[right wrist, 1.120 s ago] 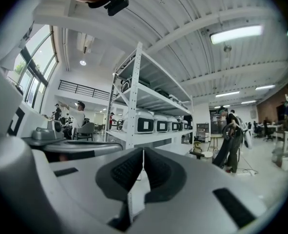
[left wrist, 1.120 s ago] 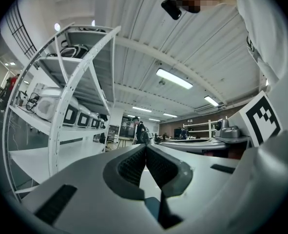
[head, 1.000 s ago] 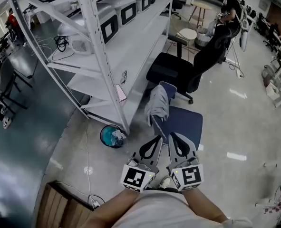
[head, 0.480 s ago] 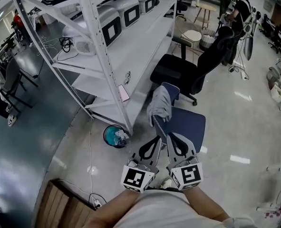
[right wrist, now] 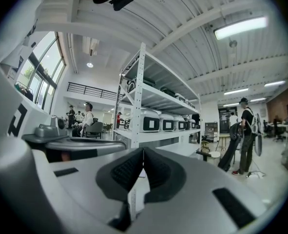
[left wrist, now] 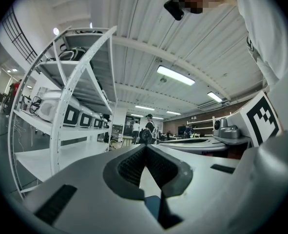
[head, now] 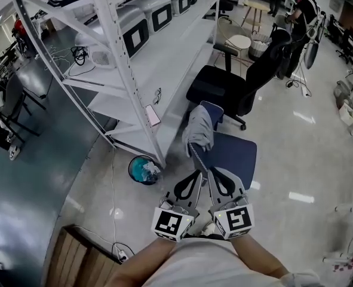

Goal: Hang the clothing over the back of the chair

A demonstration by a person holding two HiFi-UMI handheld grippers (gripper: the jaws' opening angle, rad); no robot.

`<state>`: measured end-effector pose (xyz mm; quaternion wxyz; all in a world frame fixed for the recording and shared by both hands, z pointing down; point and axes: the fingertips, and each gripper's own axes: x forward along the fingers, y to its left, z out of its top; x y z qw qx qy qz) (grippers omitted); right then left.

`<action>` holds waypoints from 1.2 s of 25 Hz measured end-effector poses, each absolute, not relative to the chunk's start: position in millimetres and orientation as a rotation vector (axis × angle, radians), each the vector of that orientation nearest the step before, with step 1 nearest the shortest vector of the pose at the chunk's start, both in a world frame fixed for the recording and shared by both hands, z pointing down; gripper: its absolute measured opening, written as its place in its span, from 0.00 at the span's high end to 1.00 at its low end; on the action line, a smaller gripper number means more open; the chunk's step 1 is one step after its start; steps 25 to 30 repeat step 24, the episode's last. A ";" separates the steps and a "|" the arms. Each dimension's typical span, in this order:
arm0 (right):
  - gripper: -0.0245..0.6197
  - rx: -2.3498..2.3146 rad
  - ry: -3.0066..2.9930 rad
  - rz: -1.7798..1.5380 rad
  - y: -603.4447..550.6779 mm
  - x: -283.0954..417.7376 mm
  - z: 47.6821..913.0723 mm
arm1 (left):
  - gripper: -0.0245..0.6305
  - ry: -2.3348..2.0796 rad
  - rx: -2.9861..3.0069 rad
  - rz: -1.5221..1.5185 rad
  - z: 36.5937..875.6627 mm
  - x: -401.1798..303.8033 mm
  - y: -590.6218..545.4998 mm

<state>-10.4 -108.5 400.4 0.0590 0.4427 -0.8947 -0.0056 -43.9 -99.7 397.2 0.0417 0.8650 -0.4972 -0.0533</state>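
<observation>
Grey left gripper (head: 198, 175), right gripper (head: 212, 173), seemingly level

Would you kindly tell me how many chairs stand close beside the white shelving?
2: a blue chair with clothing over its back, in the foreground, and a black office chair just beyond it. Others farther off may be hidden.

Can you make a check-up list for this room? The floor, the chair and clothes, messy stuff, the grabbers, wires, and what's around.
Surface: shiny grey floor.
Job's things: grey clothing hangs over the back of the blue chair.
Clutter: teal bin with rubbish, beside the shelf leg.
Grippers: left gripper and right gripper both shut, empty, side by side near the chair.
Cables: white cable along the floor; black cable on the shelf.
Surroundings: white shelf rack, black office chair, person standing far off.
</observation>
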 end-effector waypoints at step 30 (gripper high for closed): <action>0.94 1.336 -2.723 -0.006 -105.9 -12.0 400.9 | 0.95 -1.516 2.626 -0.162 401.3 -47.2 -99.3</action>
